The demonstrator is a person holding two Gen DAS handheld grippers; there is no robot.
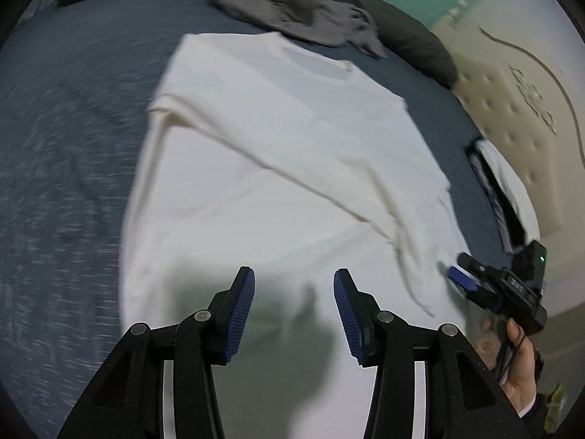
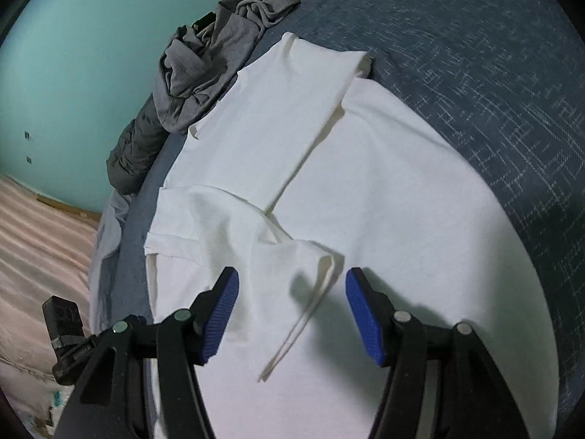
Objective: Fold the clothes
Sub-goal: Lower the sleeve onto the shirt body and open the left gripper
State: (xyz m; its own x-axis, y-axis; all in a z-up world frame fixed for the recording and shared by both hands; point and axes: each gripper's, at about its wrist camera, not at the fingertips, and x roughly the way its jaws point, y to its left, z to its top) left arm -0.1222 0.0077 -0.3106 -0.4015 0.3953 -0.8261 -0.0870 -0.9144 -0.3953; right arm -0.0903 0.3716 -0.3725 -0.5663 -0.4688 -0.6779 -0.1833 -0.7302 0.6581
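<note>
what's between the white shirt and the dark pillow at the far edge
A crumpled grey garment lies between the white shirt and the dark pillow, seen in both views.

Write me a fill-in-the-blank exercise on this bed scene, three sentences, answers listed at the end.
1. The white shirt lies spread on a bedcover coloured ____.
2. Both the left gripper and the right gripper have their jaws ____.
3. The crumpled garment beyond the shirt's collar is coloured ____.

Answers: blue; open; grey
</note>
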